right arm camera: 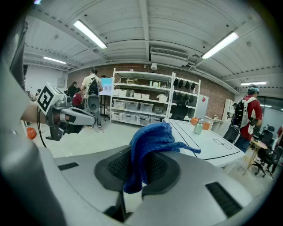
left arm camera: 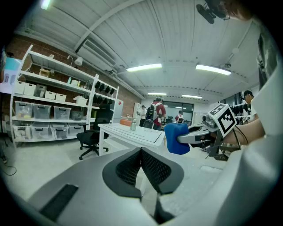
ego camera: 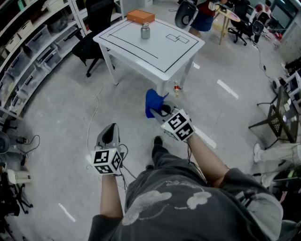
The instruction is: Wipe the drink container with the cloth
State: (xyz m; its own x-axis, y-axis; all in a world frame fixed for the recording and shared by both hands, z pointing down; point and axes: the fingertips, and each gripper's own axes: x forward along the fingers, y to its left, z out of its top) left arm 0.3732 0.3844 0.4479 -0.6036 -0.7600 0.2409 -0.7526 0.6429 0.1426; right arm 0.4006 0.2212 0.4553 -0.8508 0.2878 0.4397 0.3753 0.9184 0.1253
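The steel drink container [ego camera: 145, 31] stands upright on the far part of a white table [ego camera: 160, 56] marked with black lines. My right gripper [ego camera: 158, 110] is shut on a blue cloth [ego camera: 152, 100], held over the floor just short of the table's near corner. In the right gripper view the cloth [right arm camera: 150, 141] bunches up between the pads [right arm camera: 116, 166], with the container [right arm camera: 198, 126] well ahead. My left gripper [ego camera: 109, 130] hangs lower left over the floor, shut and empty. In the left gripper view its pads [left arm camera: 130, 167] meet with nothing between them.
An orange box [ego camera: 140, 16] lies at the table's far edge. A black office chair [ego camera: 91, 42] stands left of the table, with storage shelves [ego camera: 28, 47] beyond it. People and chairs are at the back right [ego camera: 207, 14]. A cable [ego camera: 93, 117] trails on the floor.
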